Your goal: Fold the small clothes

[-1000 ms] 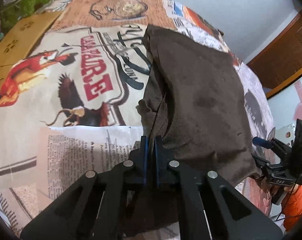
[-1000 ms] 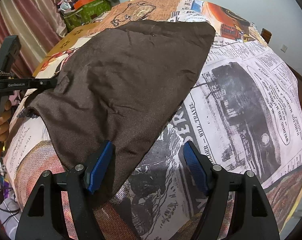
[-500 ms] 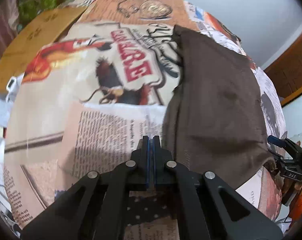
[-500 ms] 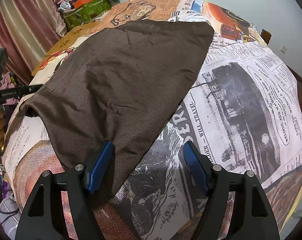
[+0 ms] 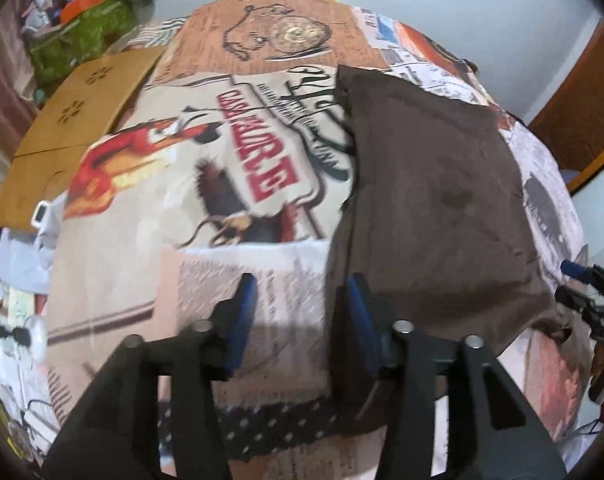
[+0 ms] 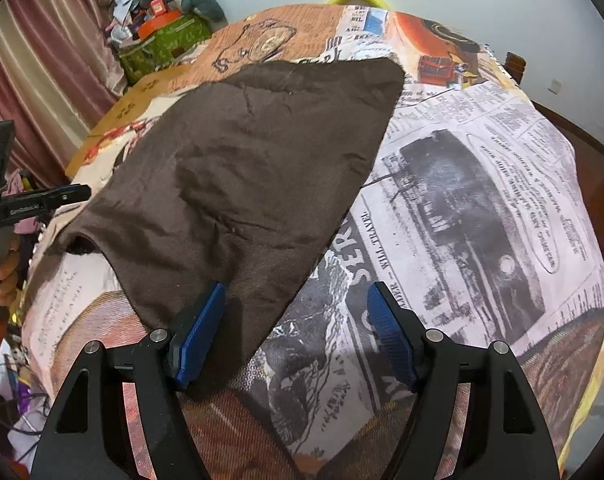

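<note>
Left wrist view, L to R: cardboard sheet (image 5: 82, 120) lies at far L edge of the table, partly under the printed tablecloth (image 5: 222, 152) w/ red lettering & animal graphics. Low centre, left gripper (image 5: 300, 312), blue pads apart, jaws moderately wide, nothing between them; its R finger sits just beside/over the near L edge of the brown cloth (image 5: 434, 208), contact cannot be judged owing to blur. Brown cloth lies flat on the R half of the table, near corner reaching toward the front edge. Far R, the tip of the right gripper (image 5: 582, 280) is seen at the cloth's near R corner. Right wrist view, L to R: curtain (image 6: 42, 60) & green bag (image 6: 162, 48) w/ clutter in bkgd; the left gripper (image 6: 38, 204) shows side-on at L edge, near the cloth's lifted L corner, apart from it. Brown cloth (image 6: 254, 176) spreads across centre, roughly triangular in this view, lightly creased. Right gripper (image 6: 298, 320) low centre, jaws wide; L finger rests over the cloth's near corner, R finger over bare tablecloth (image 6: 482, 200) w/ newsprint pattern; nothing gripped.
</note>
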A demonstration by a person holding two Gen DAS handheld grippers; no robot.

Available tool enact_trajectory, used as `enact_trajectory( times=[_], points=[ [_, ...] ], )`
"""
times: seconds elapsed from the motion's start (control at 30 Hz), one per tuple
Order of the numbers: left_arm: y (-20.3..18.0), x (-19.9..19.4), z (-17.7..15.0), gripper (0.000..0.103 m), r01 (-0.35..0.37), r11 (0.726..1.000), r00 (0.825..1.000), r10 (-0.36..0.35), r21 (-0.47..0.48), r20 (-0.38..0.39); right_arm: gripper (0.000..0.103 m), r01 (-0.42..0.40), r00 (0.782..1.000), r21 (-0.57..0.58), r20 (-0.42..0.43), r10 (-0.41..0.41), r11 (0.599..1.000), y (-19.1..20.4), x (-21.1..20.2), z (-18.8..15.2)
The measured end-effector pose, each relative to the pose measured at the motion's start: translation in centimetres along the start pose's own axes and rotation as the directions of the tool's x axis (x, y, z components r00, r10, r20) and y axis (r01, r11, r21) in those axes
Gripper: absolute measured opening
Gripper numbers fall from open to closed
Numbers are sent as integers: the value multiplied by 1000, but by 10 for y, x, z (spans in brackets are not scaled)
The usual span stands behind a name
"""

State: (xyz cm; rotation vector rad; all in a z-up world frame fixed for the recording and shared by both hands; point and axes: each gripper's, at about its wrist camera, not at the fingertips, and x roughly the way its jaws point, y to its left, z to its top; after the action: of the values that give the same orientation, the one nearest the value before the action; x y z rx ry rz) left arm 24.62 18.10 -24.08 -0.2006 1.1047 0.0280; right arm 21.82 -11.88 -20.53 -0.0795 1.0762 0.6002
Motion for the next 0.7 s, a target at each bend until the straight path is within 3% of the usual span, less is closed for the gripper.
enact_trajectory(
  times=[0.03, 0.1, 0.17, 0.33, 0.47, 0.7],
  points=[
    [-1, 2, 4, 56, 8, 1000, 1000, -8, -2, -2, 70, -1, 1000, 6, 3, 1, 1000, -1, -1, 0],
    [-2, 13, 13, 75, 28, 999, 999, -29, -22, -24, 70, -20, 1000, 37, 4, 20, 999, -5, -4, -2],
    [-1, 21, 14, 75, 75, 996, 996, -77, -45, -47, 70, -48, 999, 84, -5, 48, 995, -8, -3, -3],
    [-10, 32, -2, 75, 94, 996, 993, -94, -4, -78, 70, -83, 996, 120, -26, 87, 989, -4, 5, -8],
    [-26, 27, -13, 73, 54, 994, 996, -48, 92, -70, 70, -76, 996, 89, -45, 80, 993, 8, 14, -7],
    [-26, -8, -21, 73, -36, 992, 999, 36, 121, 3, 70, -50, 999, 45, -4, 50, 998, 14, -1, 0]
  ],
)
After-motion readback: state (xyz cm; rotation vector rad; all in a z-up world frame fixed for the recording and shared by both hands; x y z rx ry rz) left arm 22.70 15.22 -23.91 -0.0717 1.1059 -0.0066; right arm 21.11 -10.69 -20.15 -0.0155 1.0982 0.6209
